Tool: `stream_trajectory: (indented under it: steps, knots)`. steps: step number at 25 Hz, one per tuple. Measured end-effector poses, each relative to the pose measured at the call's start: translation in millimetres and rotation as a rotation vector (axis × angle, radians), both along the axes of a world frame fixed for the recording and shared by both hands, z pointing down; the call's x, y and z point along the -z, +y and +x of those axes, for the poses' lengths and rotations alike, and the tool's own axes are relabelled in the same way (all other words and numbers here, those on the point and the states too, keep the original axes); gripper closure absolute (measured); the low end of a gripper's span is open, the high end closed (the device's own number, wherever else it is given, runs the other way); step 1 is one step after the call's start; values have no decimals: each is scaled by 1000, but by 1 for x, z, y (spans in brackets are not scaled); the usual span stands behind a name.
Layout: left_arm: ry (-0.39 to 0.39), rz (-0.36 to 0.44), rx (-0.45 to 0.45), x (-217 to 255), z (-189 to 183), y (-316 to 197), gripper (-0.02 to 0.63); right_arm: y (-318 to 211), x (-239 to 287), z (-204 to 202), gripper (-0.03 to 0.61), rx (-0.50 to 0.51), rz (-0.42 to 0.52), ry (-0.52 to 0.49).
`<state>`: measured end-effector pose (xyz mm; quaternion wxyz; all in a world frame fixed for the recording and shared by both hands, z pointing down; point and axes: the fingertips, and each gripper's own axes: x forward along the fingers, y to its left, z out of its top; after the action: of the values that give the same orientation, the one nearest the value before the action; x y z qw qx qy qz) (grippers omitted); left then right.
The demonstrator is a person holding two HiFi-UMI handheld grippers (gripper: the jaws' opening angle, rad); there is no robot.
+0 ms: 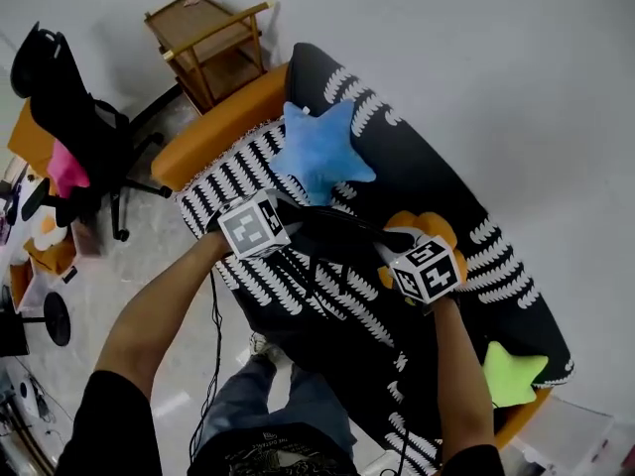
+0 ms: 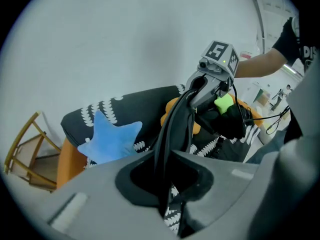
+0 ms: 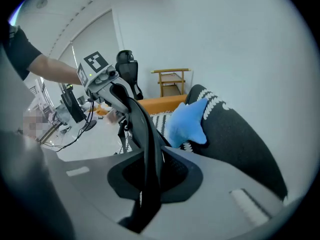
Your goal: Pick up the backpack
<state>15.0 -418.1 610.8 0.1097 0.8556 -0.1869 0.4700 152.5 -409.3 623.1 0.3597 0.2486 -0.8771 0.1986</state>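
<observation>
Sofa (image 1: 451,181) — left gripper (image 2: 166,184), right gripper (image 3: 148,184) clamp backpack strap (image 1: 339,228).

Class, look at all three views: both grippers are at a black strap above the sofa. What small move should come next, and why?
Probably raise both grippers straight up together. The left gripper and the right gripper each have their jaws closed on the black backpack strap, which runs between them above the sofa. An even lift should bring the bag up without tipping it.

Orange sofa (image 1: 223,117); cover (image 1: 427,167) black, white leaf pattern. Blue star cushion (image 1: 319,152) at centre; smaller star cushion (image 1: 511,373) lime green, lower right. Black backpack strap (image 1: 332,228).
</observation>
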Motion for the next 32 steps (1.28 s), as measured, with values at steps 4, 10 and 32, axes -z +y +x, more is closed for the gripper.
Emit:
stream_trajectory:
  steps: [4, 10, 32]
  knots:
    - [11, 49, 61, 51, -21, -3, 558, -12, 49, -21, 526, 29, 59, -4]
    - [10, 127, 144, 118, -55, -3, 558, -25, 116, -56, 526, 80, 137, -24]
    - [-28, 526, 521, 330, -223, 44, 558, -15, 327, -228, 525, 140, 450, -228]
